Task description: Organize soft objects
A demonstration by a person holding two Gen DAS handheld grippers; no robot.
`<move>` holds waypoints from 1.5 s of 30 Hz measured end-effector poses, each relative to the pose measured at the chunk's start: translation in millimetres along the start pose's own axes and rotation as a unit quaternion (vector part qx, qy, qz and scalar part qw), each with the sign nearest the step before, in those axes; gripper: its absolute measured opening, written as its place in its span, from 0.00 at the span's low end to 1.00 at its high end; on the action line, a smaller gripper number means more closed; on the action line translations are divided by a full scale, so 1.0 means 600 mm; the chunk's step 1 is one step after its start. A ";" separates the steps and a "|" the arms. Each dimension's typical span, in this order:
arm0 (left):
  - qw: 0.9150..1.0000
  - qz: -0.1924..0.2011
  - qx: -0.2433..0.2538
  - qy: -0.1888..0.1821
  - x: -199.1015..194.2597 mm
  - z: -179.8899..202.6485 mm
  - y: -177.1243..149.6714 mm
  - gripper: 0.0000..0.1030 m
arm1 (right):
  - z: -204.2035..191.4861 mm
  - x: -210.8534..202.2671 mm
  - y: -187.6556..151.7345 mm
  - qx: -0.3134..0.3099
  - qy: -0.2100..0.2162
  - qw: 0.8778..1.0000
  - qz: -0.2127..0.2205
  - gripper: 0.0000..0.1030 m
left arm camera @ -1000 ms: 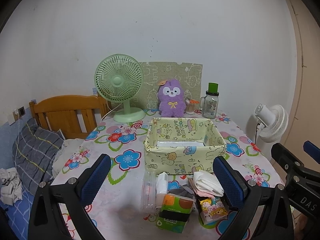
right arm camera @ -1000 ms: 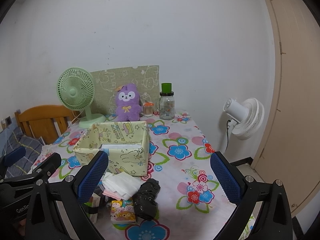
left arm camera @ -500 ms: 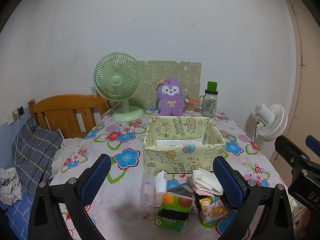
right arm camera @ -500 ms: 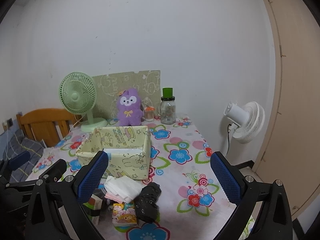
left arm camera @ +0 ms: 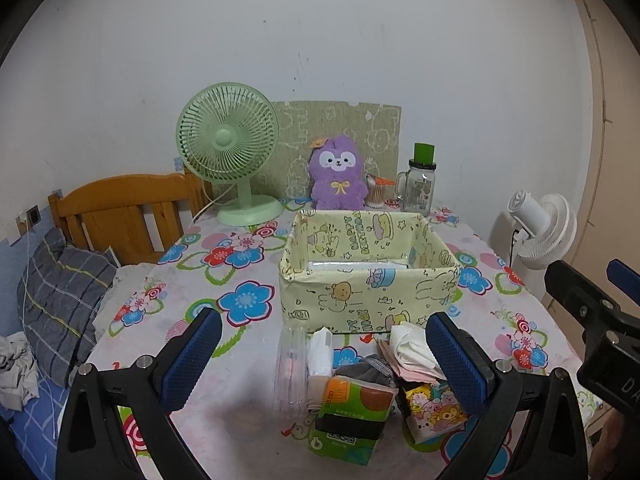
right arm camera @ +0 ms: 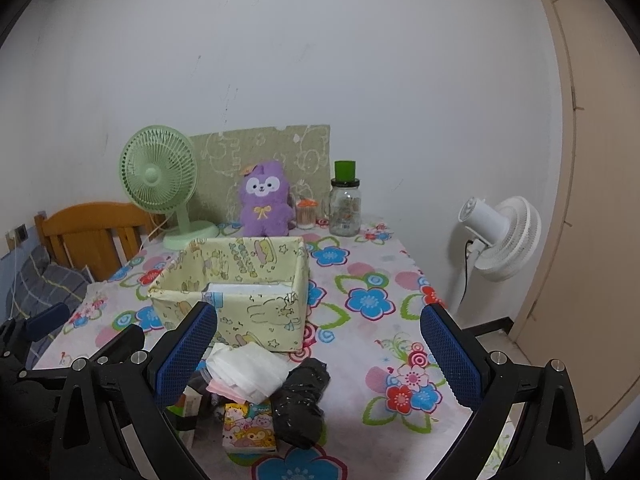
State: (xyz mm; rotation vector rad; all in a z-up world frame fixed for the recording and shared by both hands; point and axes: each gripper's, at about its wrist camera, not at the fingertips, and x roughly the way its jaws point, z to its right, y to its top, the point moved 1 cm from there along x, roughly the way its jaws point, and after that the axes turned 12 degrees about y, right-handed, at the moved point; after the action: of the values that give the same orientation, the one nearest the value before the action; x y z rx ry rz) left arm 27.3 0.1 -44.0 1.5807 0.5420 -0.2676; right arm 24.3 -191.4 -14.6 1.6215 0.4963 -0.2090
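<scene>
A yellow cartoon-print box (left arm camera: 368, 280) stands mid-table with a white pack lying inside it. In front of it lies a pile: a green tissue pack (left arm camera: 352, 412), a cartoon tissue pack (left arm camera: 432, 404), white folded cloths (left arm camera: 412, 348), a grey sock (left arm camera: 364, 368) and a clear tube (left arm camera: 290, 364). The right wrist view adds a black bundle (right arm camera: 304, 404) beside the white cloths (right arm camera: 248, 372). My left gripper (left arm camera: 324, 360) hovers open over the pile, holding nothing. My right gripper (right arm camera: 320, 358) is open too, above the pile's right side.
Along the back wall stand a green fan (left arm camera: 228, 136), a purple plush (left arm camera: 338, 174) and a glass jar (left arm camera: 420, 188). A white fan (left arm camera: 544, 232) stands off the table's right edge. A wooden headboard (left arm camera: 120, 208) and a grey pillow (left arm camera: 60, 296) lie left.
Both grippers have drifted slightly, so the table sits a little differently in each view. Nothing on the table has moved, and both grippers have stayed open.
</scene>
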 end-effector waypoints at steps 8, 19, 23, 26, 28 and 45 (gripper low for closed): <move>1.000 -0.020 0.008 -0.008 0.036 0.009 -0.017 1.00 | -0.002 0.044 -0.016 -0.002 0.012 1.000 -0.026 0.98; 0.998 -0.060 0.014 -0.003 0.092 0.014 -0.039 0.99 | -0.010 0.101 -0.038 0.004 0.034 0.998 -0.060 0.98; 0.997 -0.075 0.013 -0.001 0.109 0.011 -0.049 0.98 | -0.017 0.118 -0.044 0.005 0.043 0.996 -0.072 0.98; 0.996 -0.089 0.009 -0.008 0.117 0.010 -0.059 0.98 | -0.024 0.130 -0.050 0.003 0.048 0.995 -0.082 0.98; 0.996 -0.094 0.008 -0.010 0.117 0.008 -0.064 0.98 | -0.029 0.136 -0.055 0.001 0.051 0.995 -0.089 0.98; 0.992 -0.118 0.023 -0.038 0.118 0.031 -0.106 0.98 | -0.063 0.170 -0.090 -0.020 0.074 0.989 -0.130 0.92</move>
State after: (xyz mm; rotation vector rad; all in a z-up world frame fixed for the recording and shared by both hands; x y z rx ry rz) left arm 59.3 -5.0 -135.2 1.5455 0.6673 -0.5204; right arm 85.6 -132.7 -101.7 1.5367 0.8227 -0.2734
